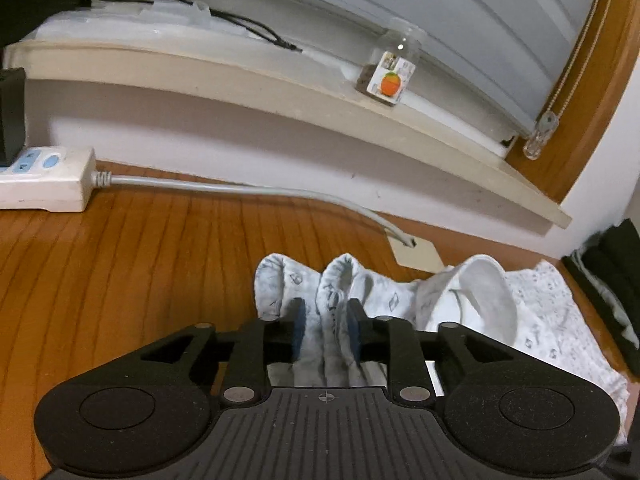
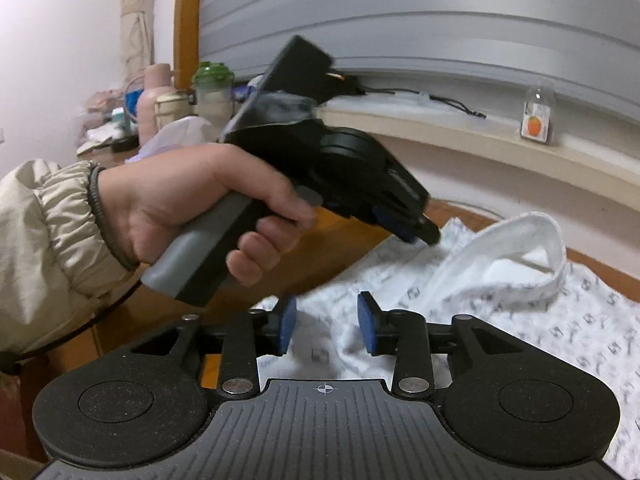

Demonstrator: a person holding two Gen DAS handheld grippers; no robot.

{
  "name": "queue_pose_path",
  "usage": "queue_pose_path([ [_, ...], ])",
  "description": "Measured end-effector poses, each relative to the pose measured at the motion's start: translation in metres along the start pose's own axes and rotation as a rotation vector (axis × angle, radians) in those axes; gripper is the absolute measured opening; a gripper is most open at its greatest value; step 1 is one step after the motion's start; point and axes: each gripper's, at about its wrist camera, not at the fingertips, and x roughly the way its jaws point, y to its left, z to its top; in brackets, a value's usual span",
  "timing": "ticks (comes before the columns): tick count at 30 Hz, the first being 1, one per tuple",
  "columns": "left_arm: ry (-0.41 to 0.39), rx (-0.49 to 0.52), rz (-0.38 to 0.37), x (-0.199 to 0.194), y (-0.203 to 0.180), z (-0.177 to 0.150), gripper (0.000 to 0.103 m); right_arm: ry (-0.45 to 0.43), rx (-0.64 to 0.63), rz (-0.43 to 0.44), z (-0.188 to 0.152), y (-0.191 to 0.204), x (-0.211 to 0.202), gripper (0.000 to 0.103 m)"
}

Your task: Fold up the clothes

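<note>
Left wrist: left gripper (image 1: 326,328) hides its pinched garment (image 1: 400,300) fold.

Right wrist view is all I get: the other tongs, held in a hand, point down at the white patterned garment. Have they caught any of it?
Observer: Yes. The left tongs are shut on a bunched fold of the garment, pinched between their blue pads.
Visitor: Is anything on the table beyond them?
Observer: A white power strip lies on the wooden table, far to the left.
Visitor: Where does its cord go?
Observer: The grey cord runs along the wall and drops into a cream plate just behind the garment.
</note>
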Motion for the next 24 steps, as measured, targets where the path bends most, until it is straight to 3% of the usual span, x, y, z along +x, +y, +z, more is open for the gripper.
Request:
queue_pose_path([
  [5,-0.04,0.056,-0.014,-0.022,-0.011,-0.01,0.053,0.001,0.003,-0.049,-0.01,-0.023,-0.027,0.035],
  [9,-0.045,0.099,-0.043,-0.029,-0.027,-0.018,0.055,0.021,-0.011,-0.071,-0.014,-0.027,-0.022,0.035],
  [15,-0.074,0.154,-0.068,-0.017,-0.053,-0.009,0.07,0.051,-0.033,-0.105,-0.019,-0.034,-0.015,0.035],
  [18,-0.048,0.184,-0.106,0.001,-0.068,0.002,0.076,0.076,-0.023,-0.117,-0.015,-0.035,-0.003,0.036],
  [21,0.007,0.224,-0.106,0.026,-0.081,0.009,0.078,0.094,-0.014,-0.095,-0.013,-0.035,0.002,0.036],
  [22,0.022,0.245,-0.083,0.035,-0.084,0.01,0.077,0.097,-0.012,-0.092,-0.013,-0.035,0.003,0.033],
  [23,0.031,0.259,-0.055,0.041,-0.085,0.01,0.073,0.094,-0.01,-0.091,-0.013,-0.035,0.002,0.025],
  [24,0.034,0.264,-0.021,0.045,-0.084,0.01,0.048,0.088,-0.009,-0.091,-0.013,-0.035,0.0,0.019],
])
